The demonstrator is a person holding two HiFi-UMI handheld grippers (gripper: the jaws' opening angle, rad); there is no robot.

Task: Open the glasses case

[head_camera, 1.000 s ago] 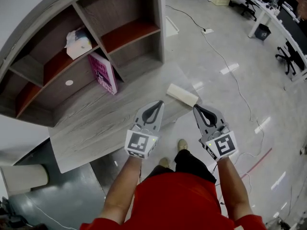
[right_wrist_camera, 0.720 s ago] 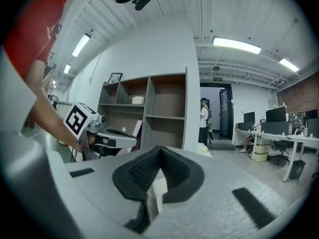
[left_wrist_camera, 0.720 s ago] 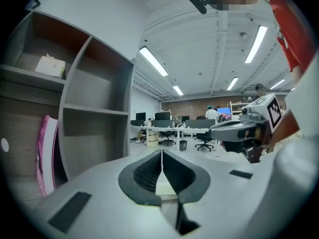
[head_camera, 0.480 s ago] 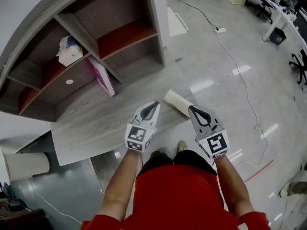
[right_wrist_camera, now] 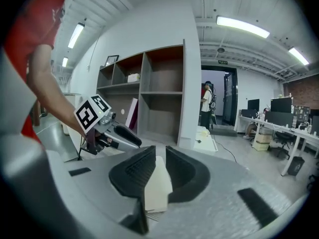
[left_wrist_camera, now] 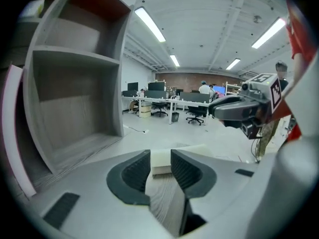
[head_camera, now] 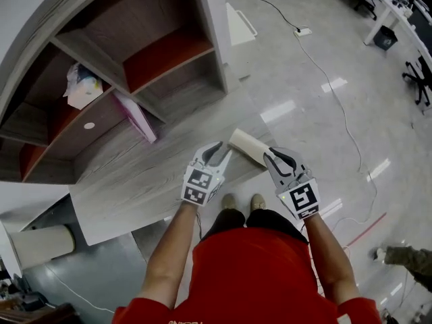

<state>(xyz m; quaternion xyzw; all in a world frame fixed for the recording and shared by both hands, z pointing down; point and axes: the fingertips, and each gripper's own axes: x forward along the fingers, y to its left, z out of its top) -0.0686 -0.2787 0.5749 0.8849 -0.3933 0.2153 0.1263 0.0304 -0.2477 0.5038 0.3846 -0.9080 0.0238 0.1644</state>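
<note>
And there they go, both in on it now: the left gripper point(head_camera: 217, 152) has slid up to the near end of the cream oblong glasses case point(head_camera: 247, 146), and the right gripper point(head_camera: 272, 155) has come down over the far end. The case lies flat at the outer corner of the grey wood-grain desk point(head_camera: 135, 181), just in front of the person's feet and well clear of the grey open-fronted shelf unit point(head_camera: 209, 39). A second ago both grippers hung short of it with bare desk between tips and case. Half a second ago they were nearer but still off it. So the approach is done, and what's left is the actual opening. Looking along the left jaws, they stand a narrow gap apart with the case's end framed right at their tips, not yet between them, so nothing is held there. Looking along the right jaws, they're drawn in narrow with the case running between them and filling the gap, which I read as a grip on it. The case itself hasn't shifted from its corner, and its lid is still down, with no seam showing. My guess is one side will steady the body while the other works the lid. That outer corner leaves little margin if the case gets pushed.
</note>
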